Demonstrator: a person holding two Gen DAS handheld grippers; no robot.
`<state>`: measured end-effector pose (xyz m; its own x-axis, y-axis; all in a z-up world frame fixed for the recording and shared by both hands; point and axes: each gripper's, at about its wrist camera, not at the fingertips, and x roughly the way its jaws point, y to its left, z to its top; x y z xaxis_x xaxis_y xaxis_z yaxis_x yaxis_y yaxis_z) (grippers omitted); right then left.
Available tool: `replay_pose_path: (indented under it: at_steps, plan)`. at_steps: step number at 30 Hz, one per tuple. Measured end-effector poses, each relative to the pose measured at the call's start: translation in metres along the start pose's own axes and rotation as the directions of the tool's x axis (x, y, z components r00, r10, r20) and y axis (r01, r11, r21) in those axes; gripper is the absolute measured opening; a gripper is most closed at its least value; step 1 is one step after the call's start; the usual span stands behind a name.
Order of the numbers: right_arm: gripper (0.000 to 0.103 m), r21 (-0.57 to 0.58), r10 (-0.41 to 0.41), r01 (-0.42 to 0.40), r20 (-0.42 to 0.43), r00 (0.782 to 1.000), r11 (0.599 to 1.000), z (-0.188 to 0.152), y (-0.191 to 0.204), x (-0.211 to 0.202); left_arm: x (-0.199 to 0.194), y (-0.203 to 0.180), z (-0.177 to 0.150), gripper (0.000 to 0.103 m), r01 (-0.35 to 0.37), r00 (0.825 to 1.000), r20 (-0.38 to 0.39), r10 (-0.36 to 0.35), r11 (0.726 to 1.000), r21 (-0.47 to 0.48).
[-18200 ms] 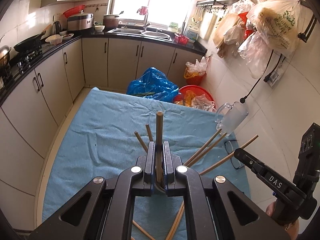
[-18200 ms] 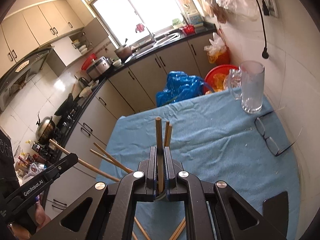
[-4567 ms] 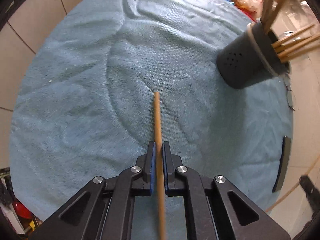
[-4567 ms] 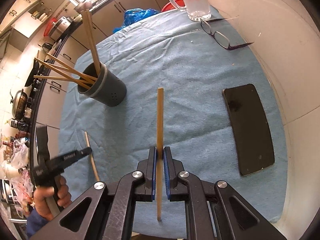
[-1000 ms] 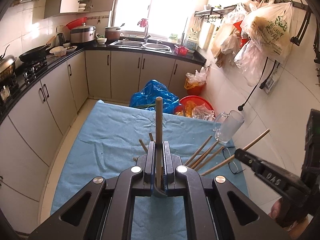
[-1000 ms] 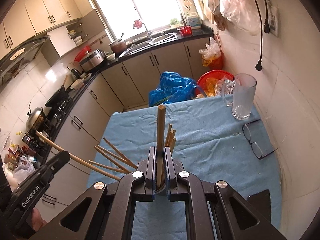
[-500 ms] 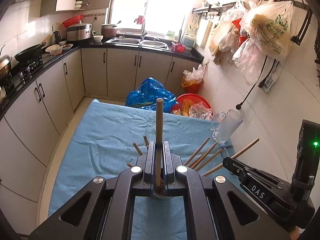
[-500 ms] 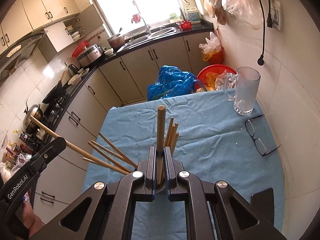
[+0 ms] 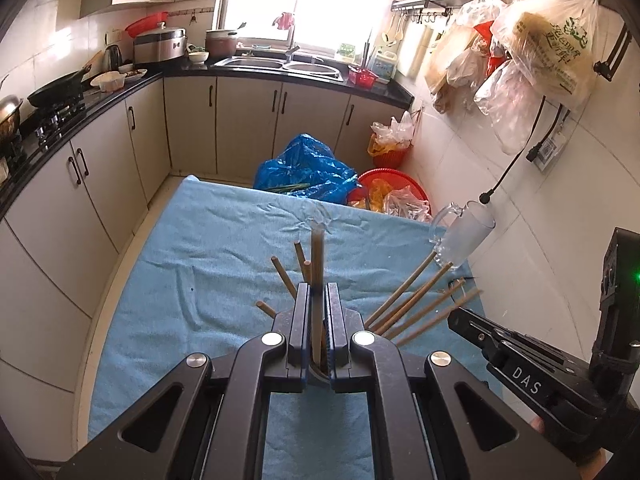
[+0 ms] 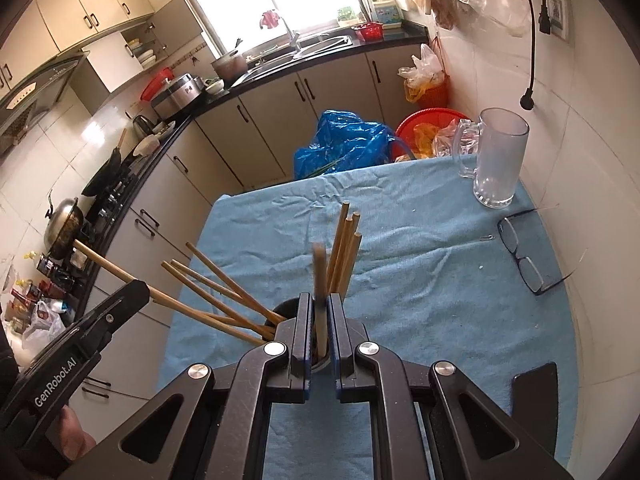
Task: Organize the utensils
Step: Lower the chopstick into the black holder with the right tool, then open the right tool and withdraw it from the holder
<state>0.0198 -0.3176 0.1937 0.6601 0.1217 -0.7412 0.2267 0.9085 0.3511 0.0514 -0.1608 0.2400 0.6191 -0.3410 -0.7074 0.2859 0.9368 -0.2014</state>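
Both jaws spread apart now, after being clamped half a second ago, and each chopstick blurs as it slips down between them. Largest first: the blue cloth (image 10: 420,280) covers the table, with the dark holder (image 10: 286,312) sitting near the front, just under both tools. Right gripper (image 10: 320,312) is released, its chopstick (image 10: 319,280) loose between the pads over the holder's mouth. Left gripper (image 9: 316,304) is likewise released, its chopstick (image 9: 317,268) upright and free in the gap. Other chopsticks (image 10: 224,300) fan out leftward from the holder, and a tight bunch (image 10: 346,248) stands just behind it. Far right stands a glass mug (image 10: 498,160), with eyeglasses (image 10: 520,252) near it and a black phone (image 10: 536,396) near right.
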Motion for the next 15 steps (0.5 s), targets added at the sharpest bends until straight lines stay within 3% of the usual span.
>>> replay_pose_path:
  at_steps: [10, 12, 14, 15]
  plan:
    - [0.016, 0.017, 0.005, -0.005, 0.021, 1.0, 1.0, 0.002, -0.005, -0.013, -0.005, 0.003, 0.0, 0.007, -0.01, 1.0, 0.011, 0.01, 1.0, -0.017]
    - [0.02, 0.023, -0.001, 0.0, 0.033, 0.999, 1.0, 0.001, -0.006, -0.018, -0.007, 0.003, -0.001, 0.014, -0.015, 1.0, 0.017, 0.015, 1.0, -0.025]
    - [0.028, 0.031, -0.005, 0.003, 0.039, 0.999, 1.0, 0.001, -0.009, -0.022, -0.011, 0.004, -0.002, 0.032, -0.032, 0.999, 0.032, 0.033, 0.999, -0.03]
    - [0.03, 0.036, -0.009, 0.008, 0.043, 0.999, 0.999, 0.0, -0.01, -0.024, -0.014, 0.005, -0.004, 0.034, -0.045, 0.998, 0.049, 0.046, 0.999, -0.029]
